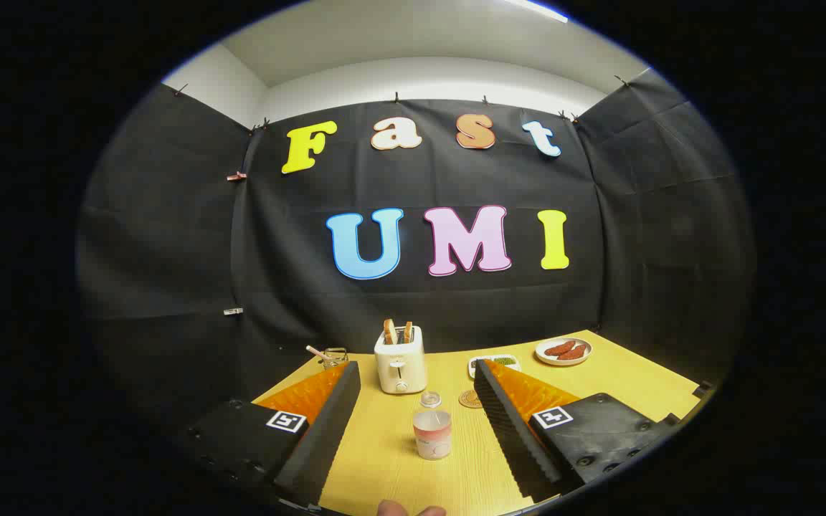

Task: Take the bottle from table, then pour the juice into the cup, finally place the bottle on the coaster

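Fingers spread wide on my gripper (pixel 416 423), nothing held. The bottle (pixel 432 433) stands on the table (pixel 628 390) between them, small glass cup (pixel 430 399) just behind at 12 o'clock, coaster (pixel 470 398) at 1. Risk: I close off-centre and tip the bottle into the cup. Can't tell the juice level; toaster (pixel 400 365) stands beyond.

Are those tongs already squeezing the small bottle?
No, the tongs stand wide open, with the small clear pink-labelled bottle upright on the yellow wooden table between them, untouched.
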Demonstrator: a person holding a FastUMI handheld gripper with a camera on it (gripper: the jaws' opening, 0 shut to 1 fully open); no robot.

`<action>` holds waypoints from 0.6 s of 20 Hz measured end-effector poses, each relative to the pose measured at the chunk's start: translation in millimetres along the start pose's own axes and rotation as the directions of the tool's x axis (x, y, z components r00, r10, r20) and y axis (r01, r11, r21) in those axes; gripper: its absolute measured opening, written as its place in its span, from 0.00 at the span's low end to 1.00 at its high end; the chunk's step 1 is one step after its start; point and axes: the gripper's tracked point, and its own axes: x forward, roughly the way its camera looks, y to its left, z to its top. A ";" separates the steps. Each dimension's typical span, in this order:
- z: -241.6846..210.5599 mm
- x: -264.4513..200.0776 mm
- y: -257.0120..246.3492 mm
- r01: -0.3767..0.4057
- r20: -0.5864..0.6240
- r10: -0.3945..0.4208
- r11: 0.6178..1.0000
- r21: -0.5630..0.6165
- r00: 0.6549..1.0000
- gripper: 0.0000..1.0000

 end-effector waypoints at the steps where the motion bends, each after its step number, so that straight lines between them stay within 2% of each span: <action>1: -0.1 1.9 0.0 -0.002 -0.001 0.002 1.000 -0.002 1.000 0.98; 12: -9.1 17.0 -0.2 0.023 -0.016 -0.023 1.000 -0.019 1.000 0.98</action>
